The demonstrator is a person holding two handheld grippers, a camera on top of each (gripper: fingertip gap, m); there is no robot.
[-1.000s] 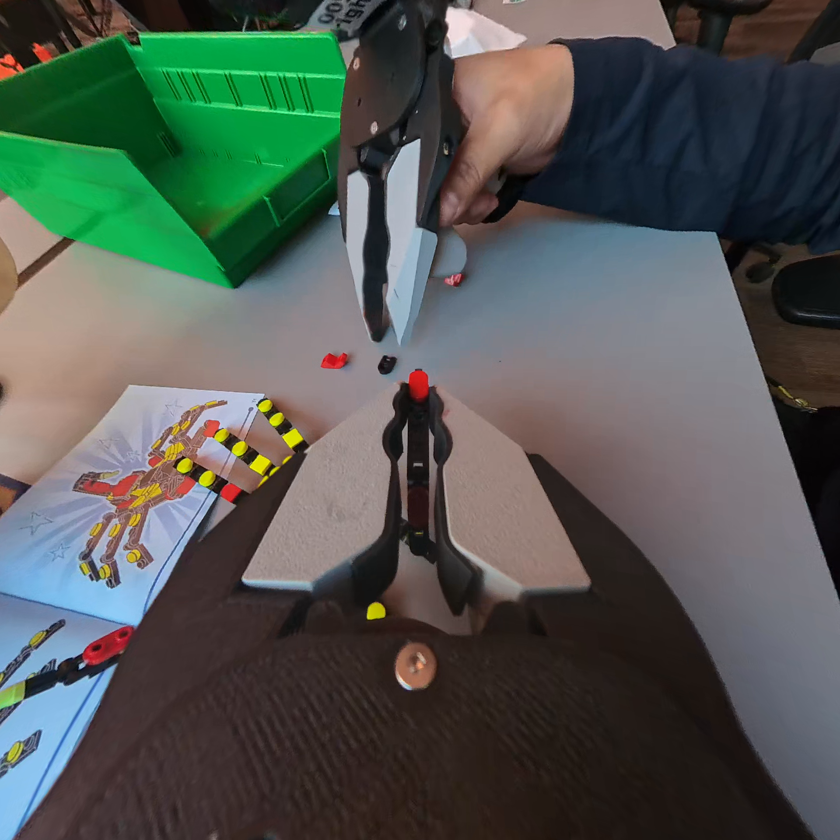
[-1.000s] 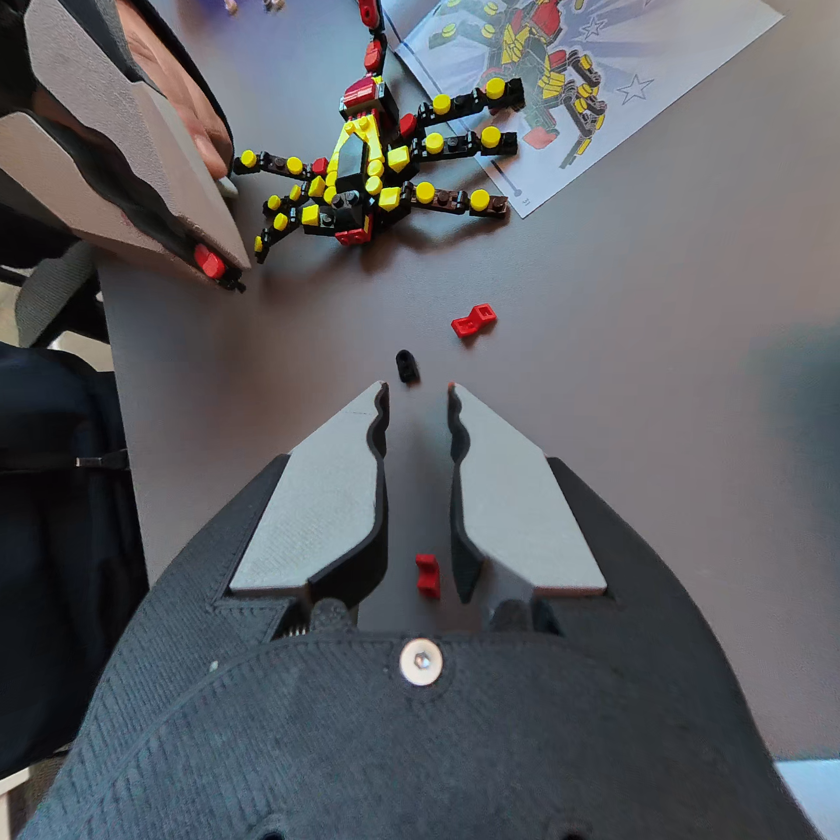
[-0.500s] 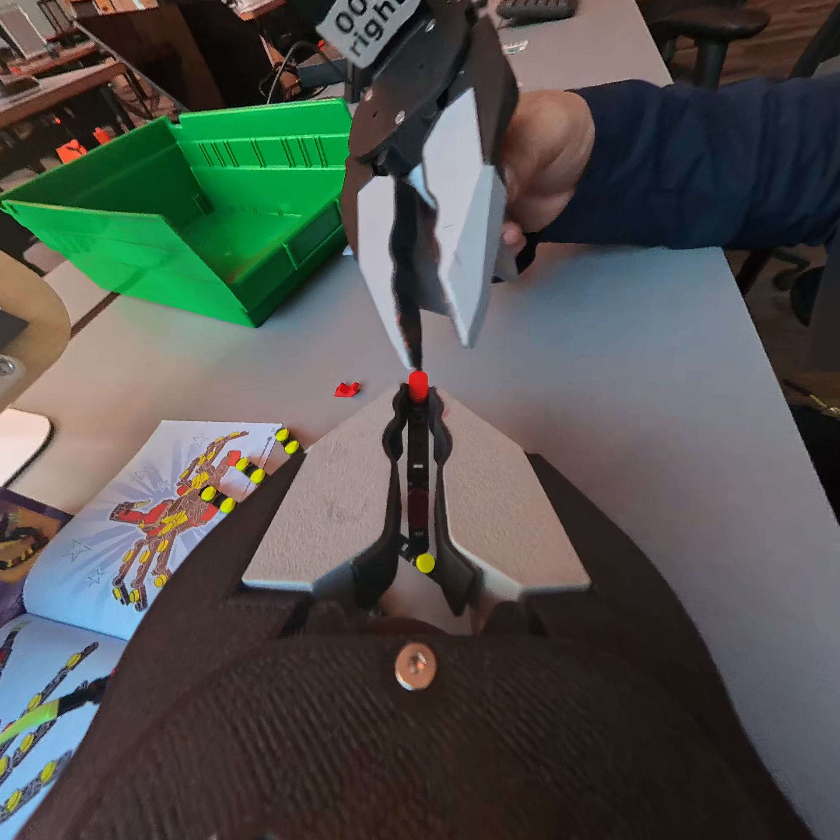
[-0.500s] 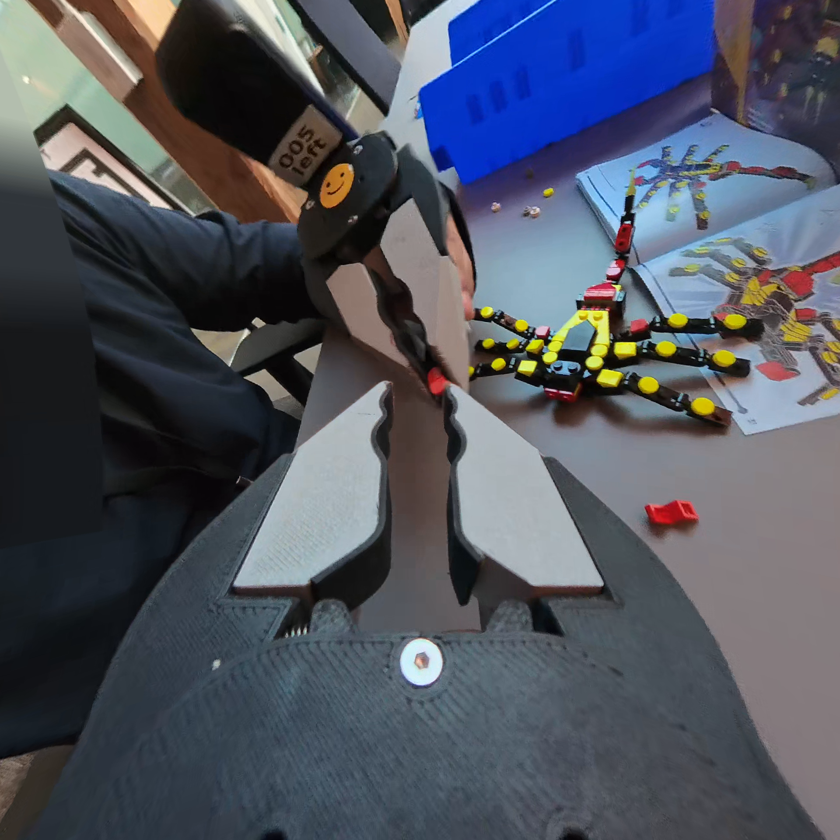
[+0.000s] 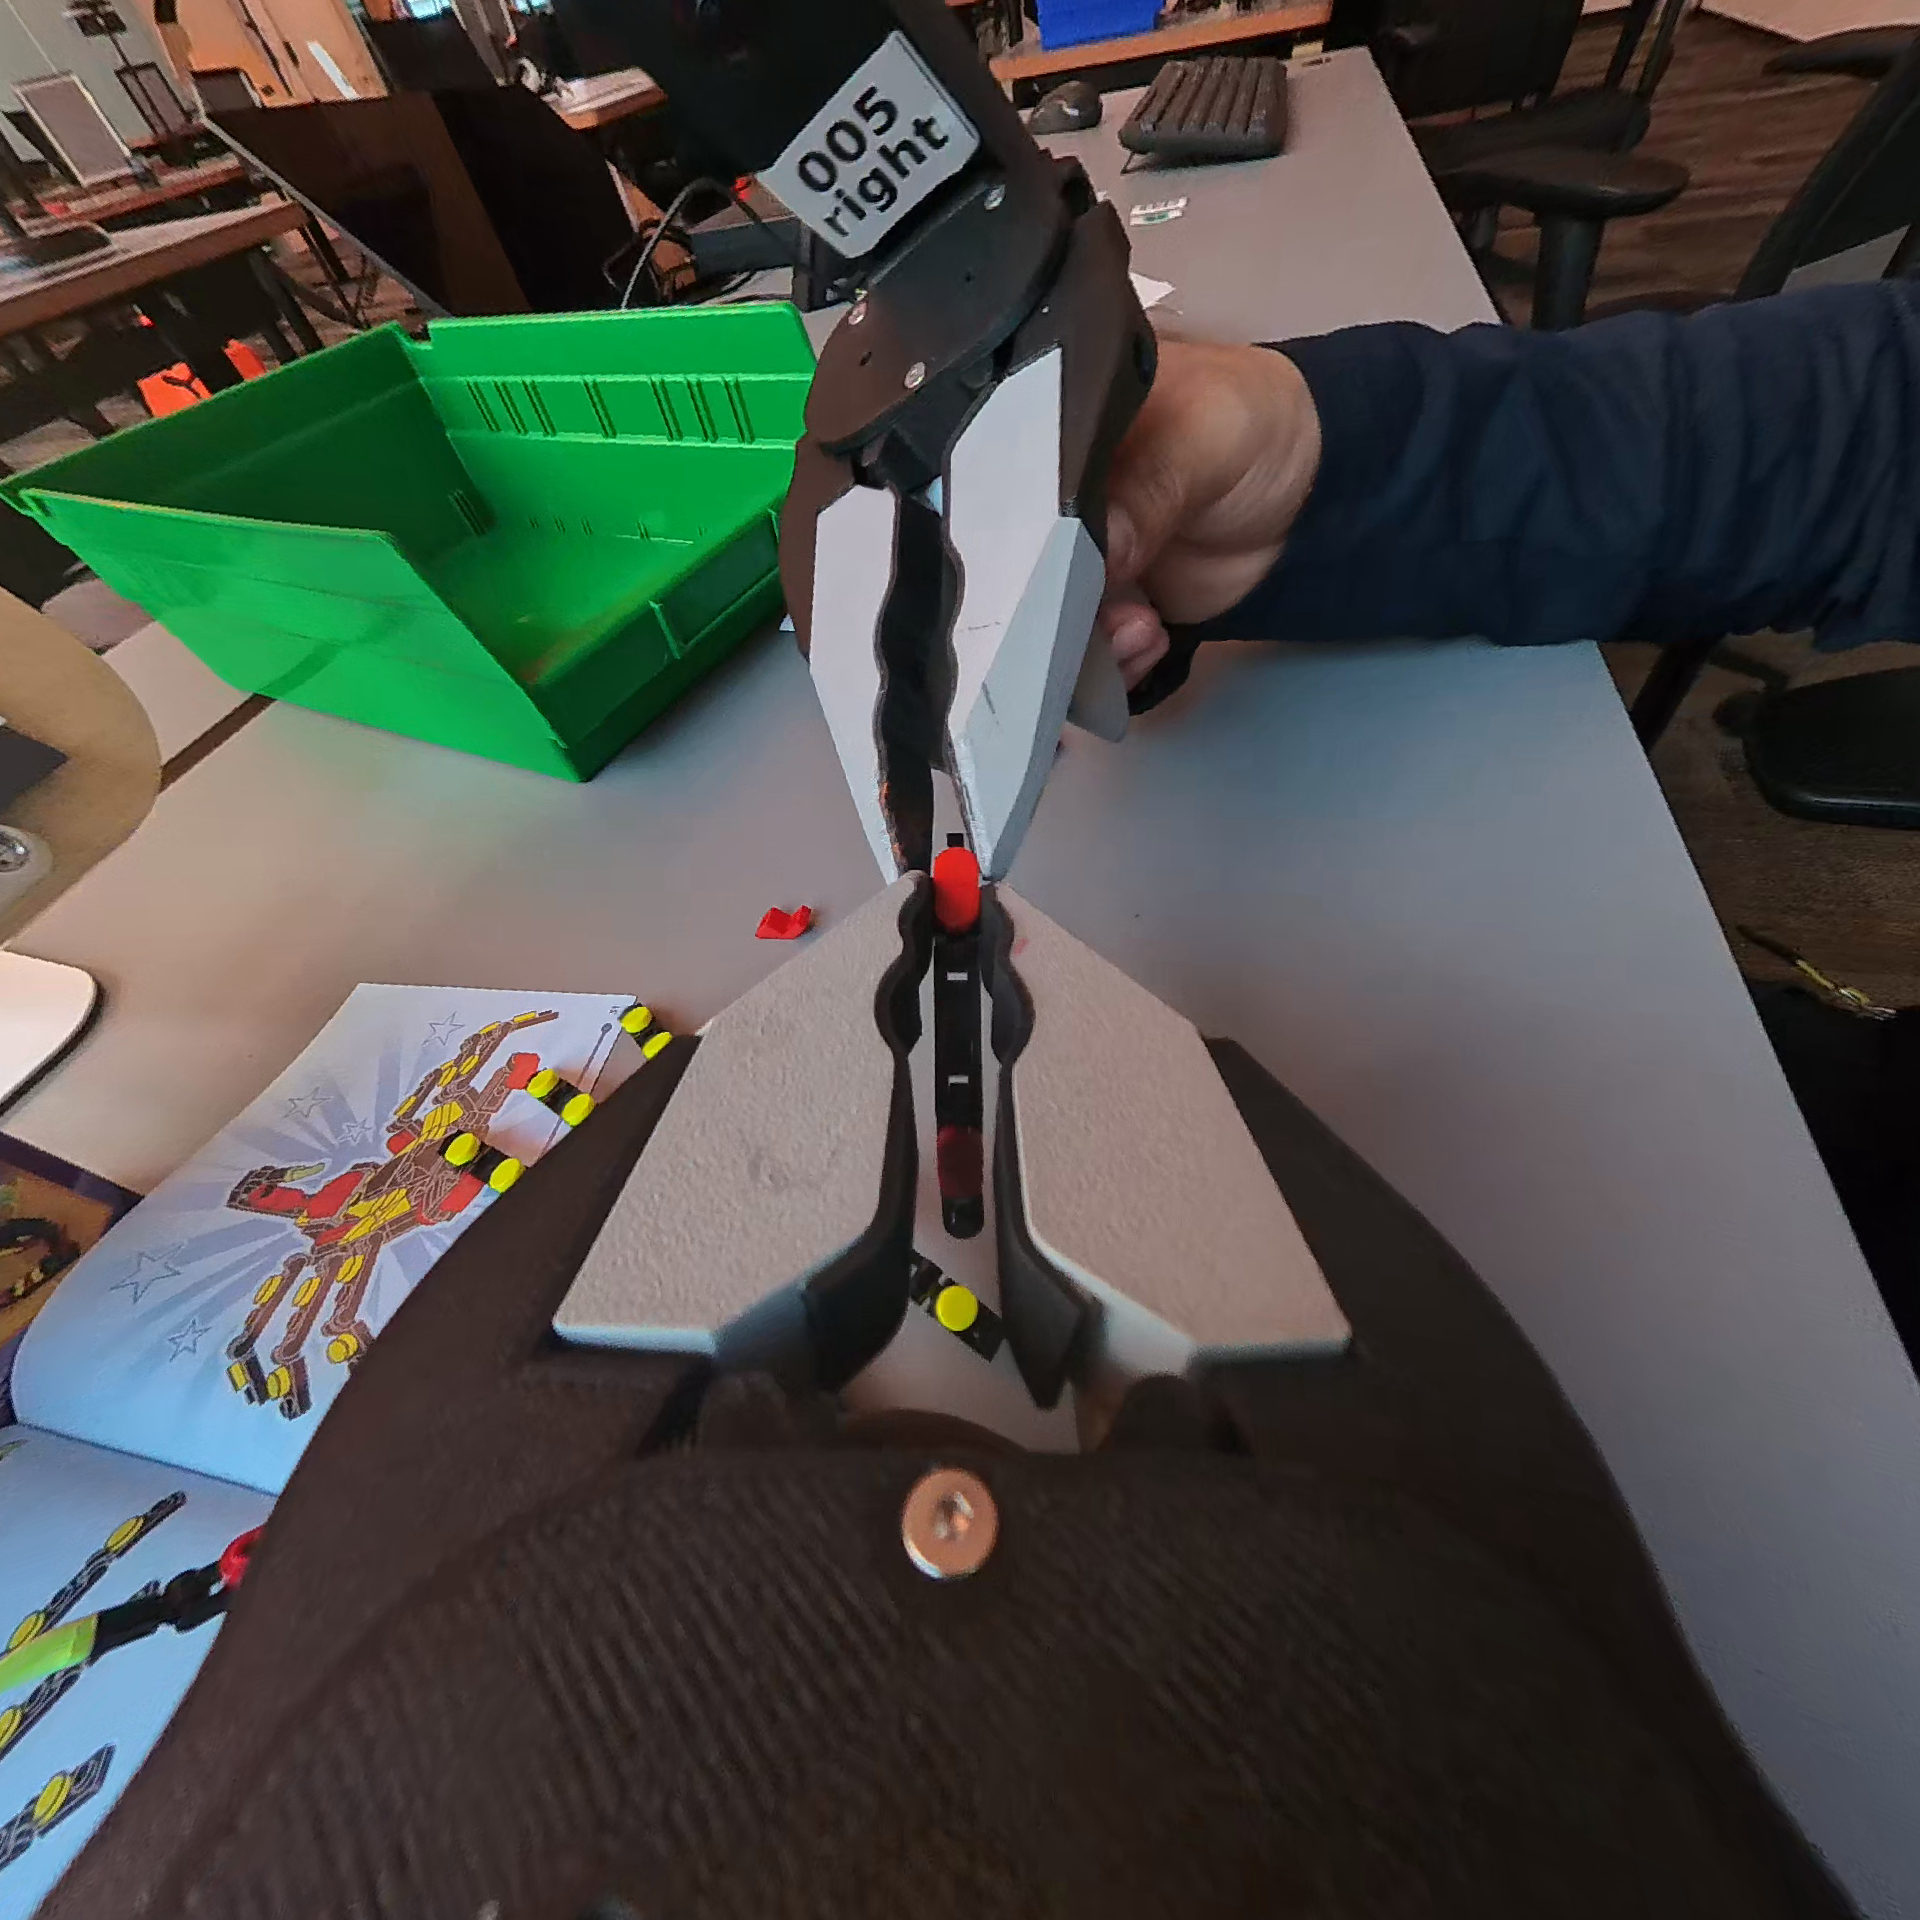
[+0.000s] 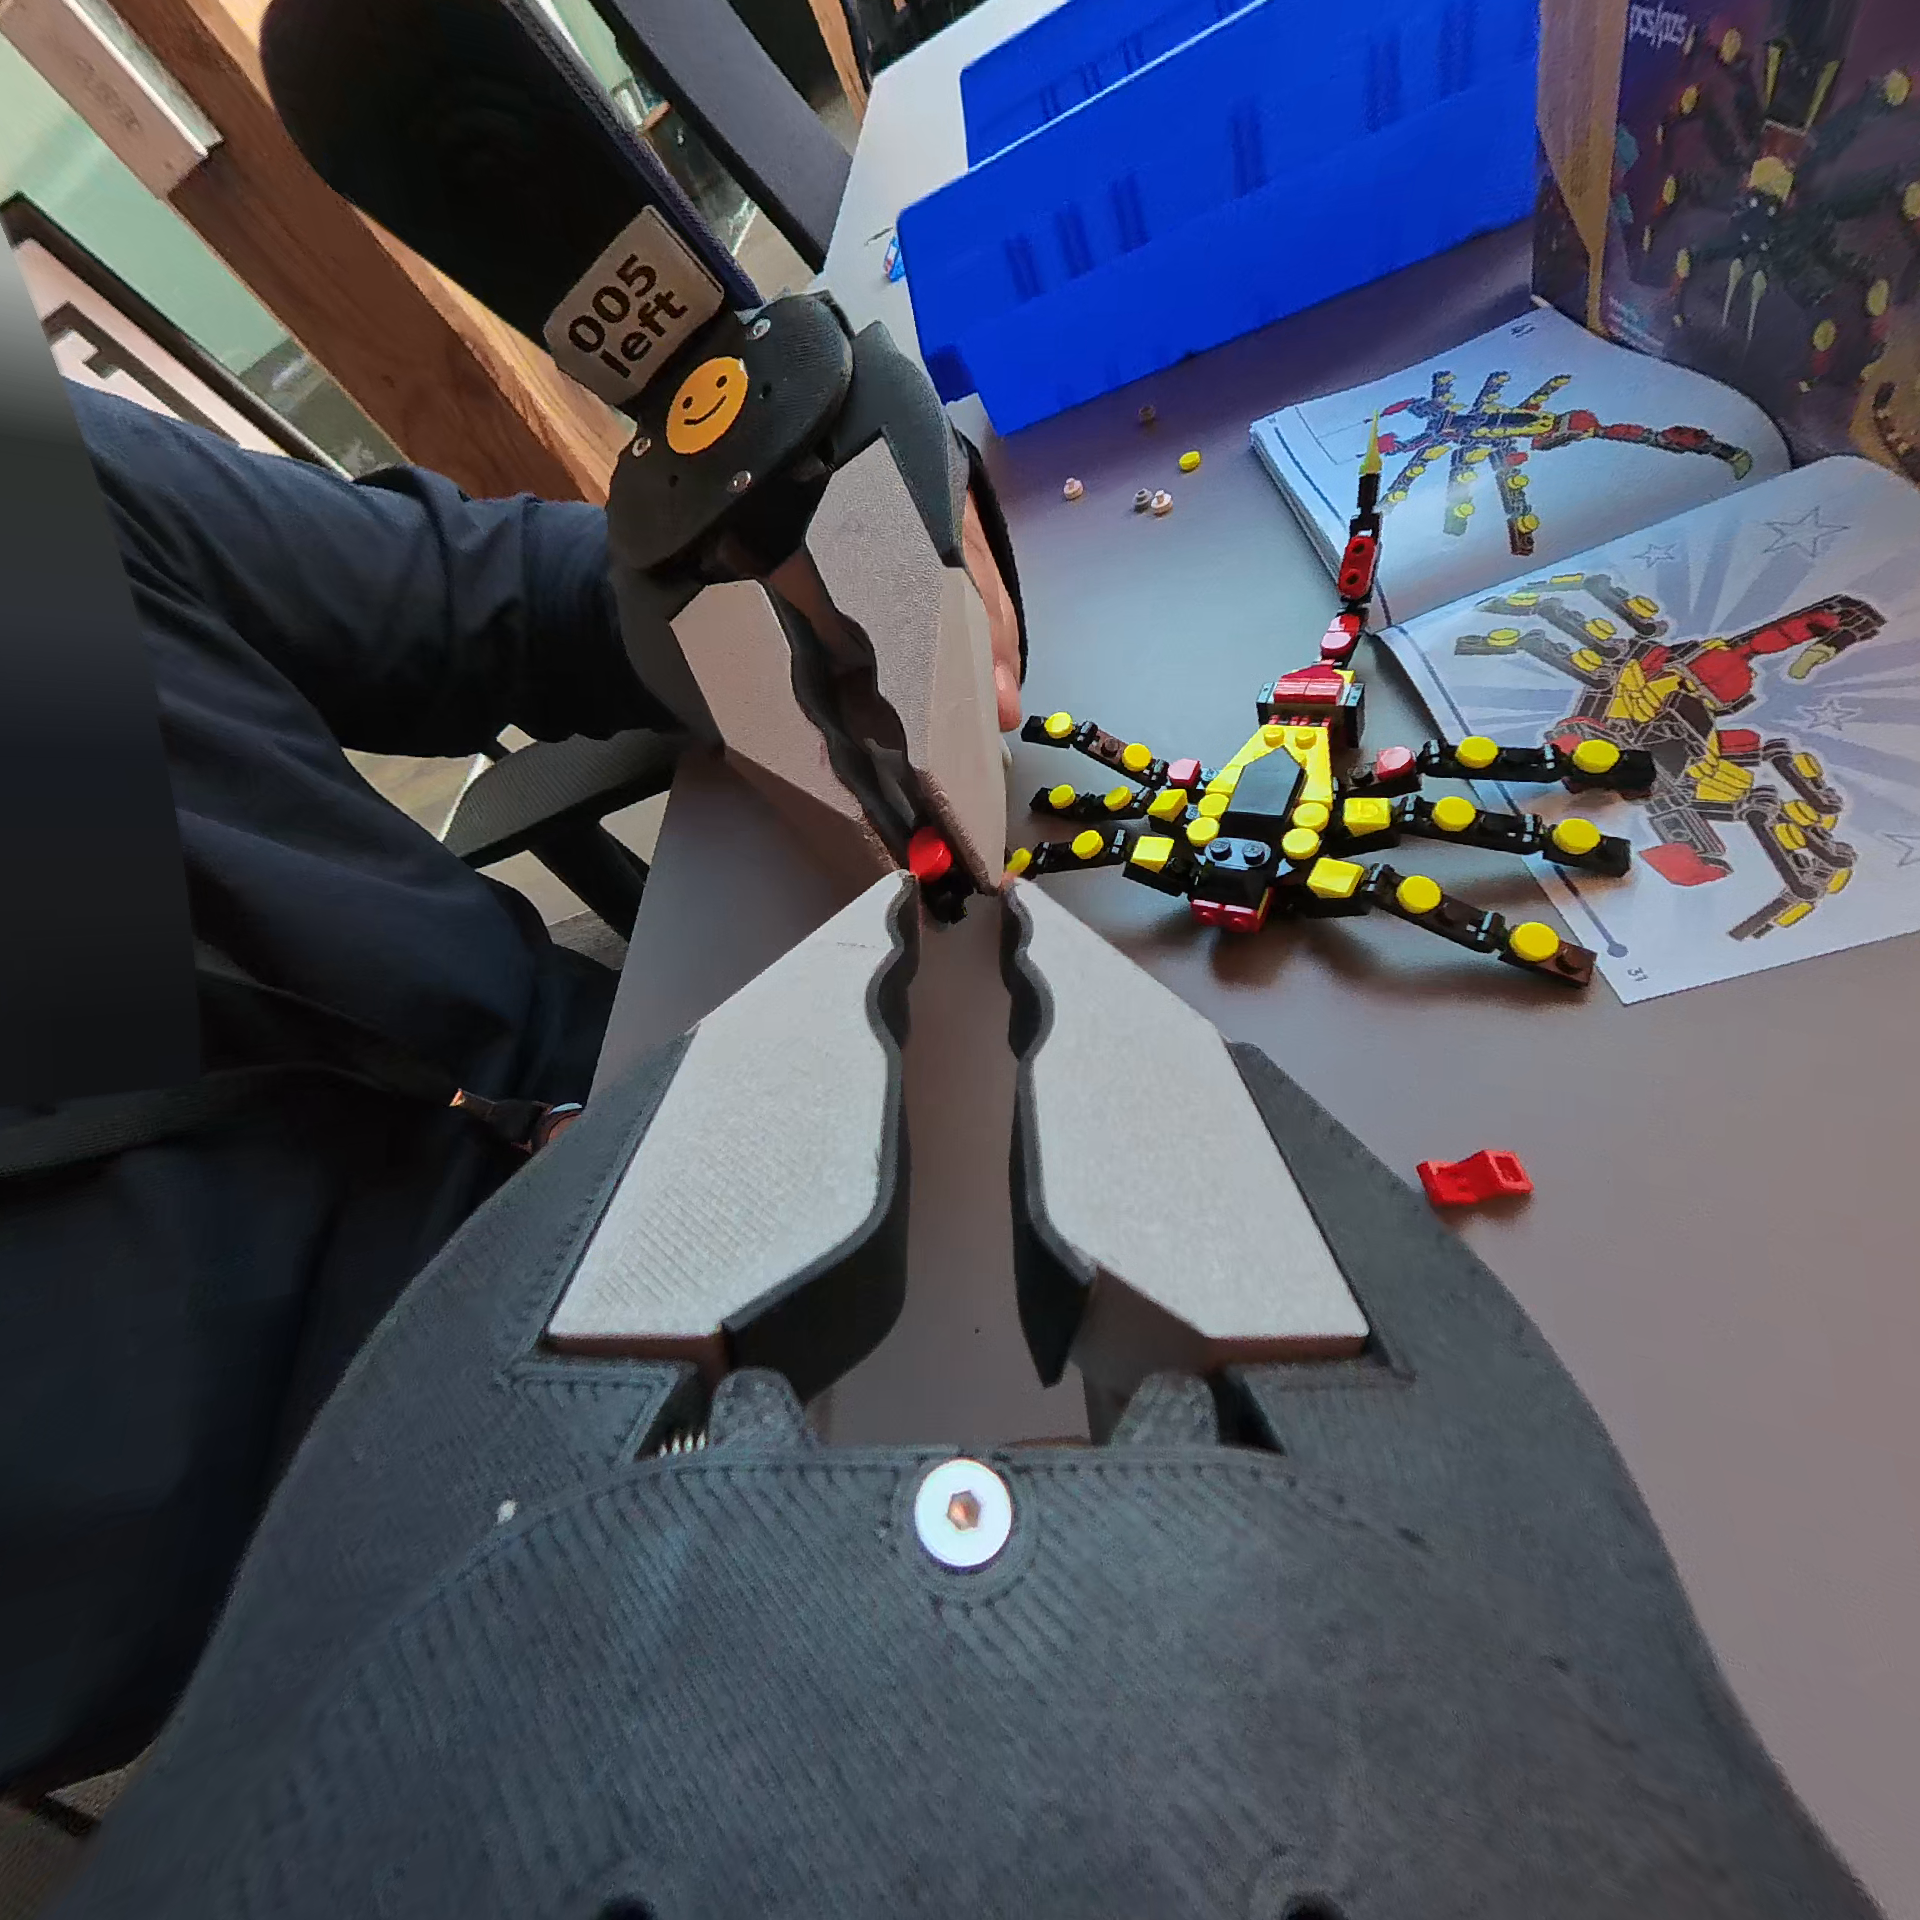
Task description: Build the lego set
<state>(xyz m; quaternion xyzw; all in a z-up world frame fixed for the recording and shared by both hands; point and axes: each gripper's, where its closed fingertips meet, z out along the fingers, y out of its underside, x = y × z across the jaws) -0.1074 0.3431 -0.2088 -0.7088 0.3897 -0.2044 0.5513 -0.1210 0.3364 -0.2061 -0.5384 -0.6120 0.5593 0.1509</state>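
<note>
My left gripper is shut on a thin black lego limb with a red round stud at its tip. My right gripper is shut on a small black piece and holds it tip to tip against that red stud. Both are raised above the table. The right gripper also shows in the left wrist view, and the left gripper shows in the right wrist view. The black, yellow and red scorpion model lies on the table beside the open instruction booklet.
A loose red piece lies on the grey table. A green bin stands at the far left, a blue bin and the set's box behind the model. Small loose studs lie near the blue bin. Left and right tips are no more than a few centimetres apart.
My right gripper took the small black piece off the table, rose, and brought it to the red-tipped limb in my left gripper, which tilted up to meet it.
</note>
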